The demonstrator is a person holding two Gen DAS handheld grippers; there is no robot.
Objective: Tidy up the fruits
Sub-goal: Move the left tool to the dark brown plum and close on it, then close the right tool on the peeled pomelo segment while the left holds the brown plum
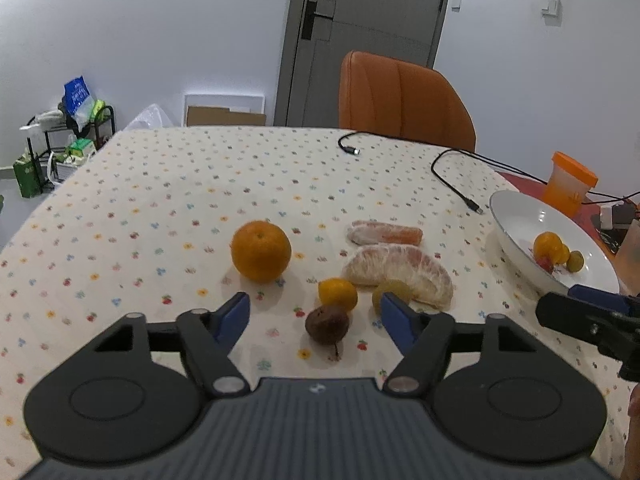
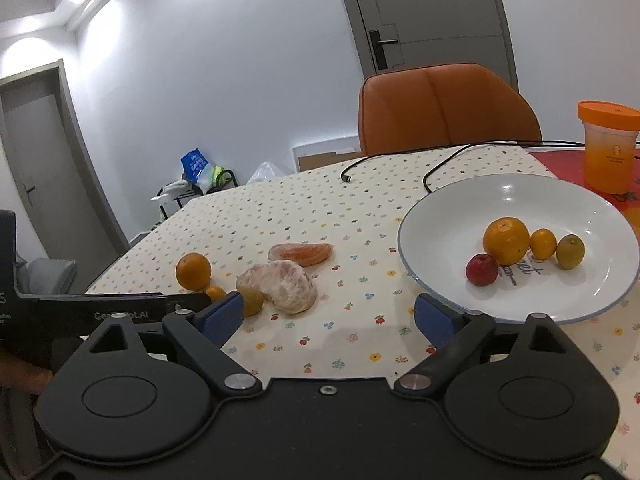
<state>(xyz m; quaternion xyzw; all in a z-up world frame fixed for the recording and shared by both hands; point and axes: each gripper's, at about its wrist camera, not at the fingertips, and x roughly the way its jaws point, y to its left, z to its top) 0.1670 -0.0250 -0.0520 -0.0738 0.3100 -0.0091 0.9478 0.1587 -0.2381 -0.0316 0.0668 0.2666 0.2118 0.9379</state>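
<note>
Fruits partly sorted: four small round fruits (image 2: 520, 250) lie in the white ceramic plate (image 2: 440, 208); six pieces (image 1: 344, 276) remain on the floral-clothed desk (image 1: 160, 208). Left tongs (image 1: 315, 312) and right tongs (image 2: 329, 314) gape empty.

Left tool (image 1: 314, 314) wide open, and a tight cluster sits right off its tips: dark fruit (image 1: 327, 325), small orange (image 1: 338, 294), and a yellow-green fruit (image 1: 391, 295) touching the peeled pomelo wedge (image 1: 400, 274). Bare desk (image 1: 160, 216) left of the big orange (image 1: 261, 251). Right tool (image 2: 329, 316) faces open cloth; the plate (image 2: 452, 208) rim crowds its right finger (image 2: 436, 318).
</note>
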